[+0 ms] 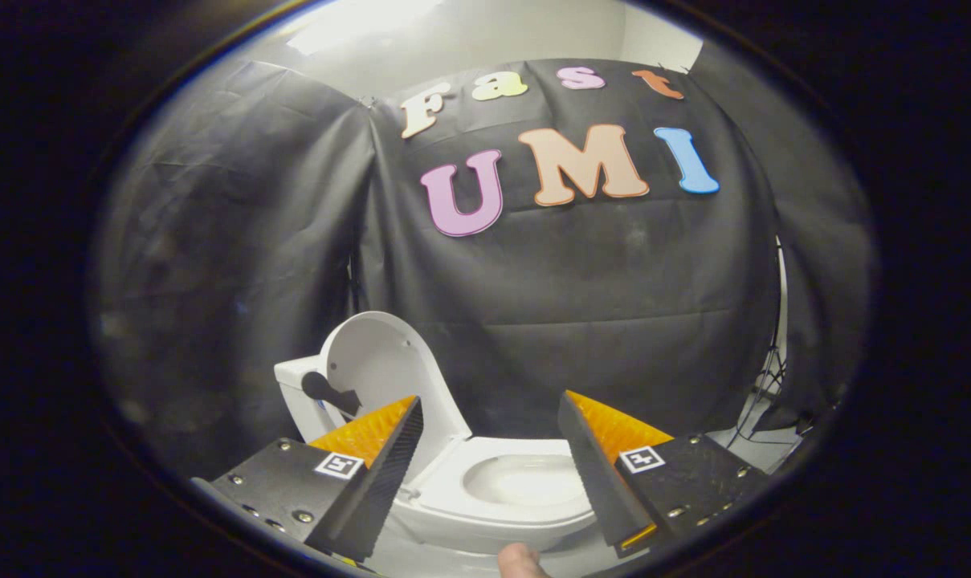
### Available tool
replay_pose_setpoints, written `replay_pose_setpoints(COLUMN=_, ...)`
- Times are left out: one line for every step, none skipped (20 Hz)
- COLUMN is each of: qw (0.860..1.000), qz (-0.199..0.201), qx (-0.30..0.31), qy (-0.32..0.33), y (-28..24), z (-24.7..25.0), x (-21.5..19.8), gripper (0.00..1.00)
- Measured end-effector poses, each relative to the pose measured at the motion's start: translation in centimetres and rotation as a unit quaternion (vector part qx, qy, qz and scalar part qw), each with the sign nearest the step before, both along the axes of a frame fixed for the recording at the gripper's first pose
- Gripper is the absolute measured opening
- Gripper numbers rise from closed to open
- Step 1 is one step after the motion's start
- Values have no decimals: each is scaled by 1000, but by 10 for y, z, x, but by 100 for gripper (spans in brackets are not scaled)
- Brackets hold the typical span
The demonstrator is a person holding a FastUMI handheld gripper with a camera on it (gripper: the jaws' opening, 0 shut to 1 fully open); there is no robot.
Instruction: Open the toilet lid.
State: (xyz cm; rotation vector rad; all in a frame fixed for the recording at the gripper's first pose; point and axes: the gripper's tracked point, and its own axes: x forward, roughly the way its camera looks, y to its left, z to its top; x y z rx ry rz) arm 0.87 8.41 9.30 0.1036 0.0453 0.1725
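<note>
With its two fingers spread wide and nothing between them, the claw [489, 449] sits empty, pulled back from the toilet; a fingertip [521, 559] pokes in nearest, below the gap. Just ahead between the fingers lies the seat [453, 498] around the bowl [525, 480]. Beyond the left finger the toilet lid [389, 365] stands upright against the tank [292, 381], so the task looks done, which likely explains the empty, backed-off claw.

The toilet lid [385, 365] is seen tipped up against the tank [296, 385], with the seat [501, 494] and bowl exposed between the spread, empty fingers of the claw [489, 417]. A fingertip [521, 559] is spotted below.
</note>
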Motion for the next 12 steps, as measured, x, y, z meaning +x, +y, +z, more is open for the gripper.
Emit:
replay_pose_setpoints(qw=1000, qz=-3, qx=-3, qy=-2, y=-3, z=0, x=0, gripper=100)
replay_pose_setpoints(qw=1000, qz=-4, qx=-8, qy=-3, y=-5, z=-1, x=0, gripper=100)
replay_pose_setpoints(qw=1000, qz=-3, qx=-13, qy=-1, y=-5, z=-4, x=-1, gripper=100)
replay_pose_setpoints(qw=1000, qz=-3, qx=-18, qy=-1, y=-7, z=-6, x=-1, gripper=100)
replay_pose_setpoints(qw=1000, qz=-4, qx=-23, qy=1, y=-9, z=-9, x=0, gripper=100)
replay_pose_setpoints(qw=1000, qz=-4, qx=-26, qy=3, y=-10, z=-11, x=-1, gripper=100)
replay_pose_setpoints(qw=1000, qz=-4, qx=-28, qy=5, y=-11, z=-14, x=-1, gripper=100)
replay_pose_setpoints(qw=1000, qz=-5, qx=-27, qy=6, y=-13, z=-14, x=-2, gripper=100)
replay_pose_setpoints(qw=1000, qz=-4, qx=-25, qy=6, y=-13, z=-14, x=-3, gripper=100)
replay_pose_setpoints(qw=1000, qz=-4, qx=-24, qy=6, y=-14, z=-14, x=-4, gripper=100)
replay_pose_setpoints(qw=1000, qz=-5, qx=-24, qy=6, y=-16, z=-14, x=-4, gripper=100)
replay_pose_setpoints(qw=1000, qz=-5, qx=-22, qy=5, y=-18, z=-13, x=-5, gripper=100)
